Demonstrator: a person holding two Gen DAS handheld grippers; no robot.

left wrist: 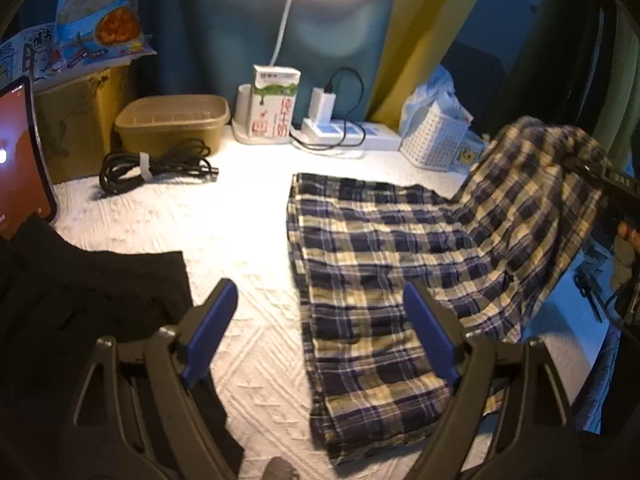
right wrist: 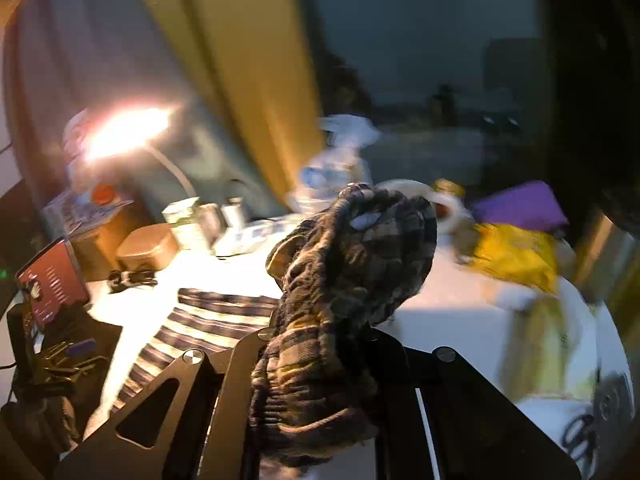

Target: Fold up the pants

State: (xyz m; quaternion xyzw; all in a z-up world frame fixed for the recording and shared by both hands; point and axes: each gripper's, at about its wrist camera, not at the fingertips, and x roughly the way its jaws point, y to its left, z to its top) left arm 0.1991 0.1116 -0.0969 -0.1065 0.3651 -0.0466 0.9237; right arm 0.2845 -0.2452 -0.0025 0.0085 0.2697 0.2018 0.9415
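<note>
The blue-and-cream plaid pants [left wrist: 372, 248] lie lengthwise on the white textured cover [left wrist: 224, 216], and their far right part is lifted into a drape. My right gripper [left wrist: 580, 166] holds that raised end at the right edge. In the blurred right wrist view it [right wrist: 320, 320] is shut on the bunched elastic waistband [right wrist: 352, 256], which hides its fingertips. The flat part of the pants [right wrist: 208, 320] shows below it. My left gripper [left wrist: 320, 286] hovers open over the near end of the pants, with nothing between its blue pads [left wrist: 212, 328].
A black garment [left wrist: 80, 300] lies near left beside a lit tablet [left wrist: 20, 152]. Along the back stand a brown tub [left wrist: 172, 124], a coiled black cable [left wrist: 156, 166], a milk carton [left wrist: 274, 100], a power strip [left wrist: 348, 132] and a white basket [left wrist: 434, 140]. A yellow bag [right wrist: 516, 256] lies far right.
</note>
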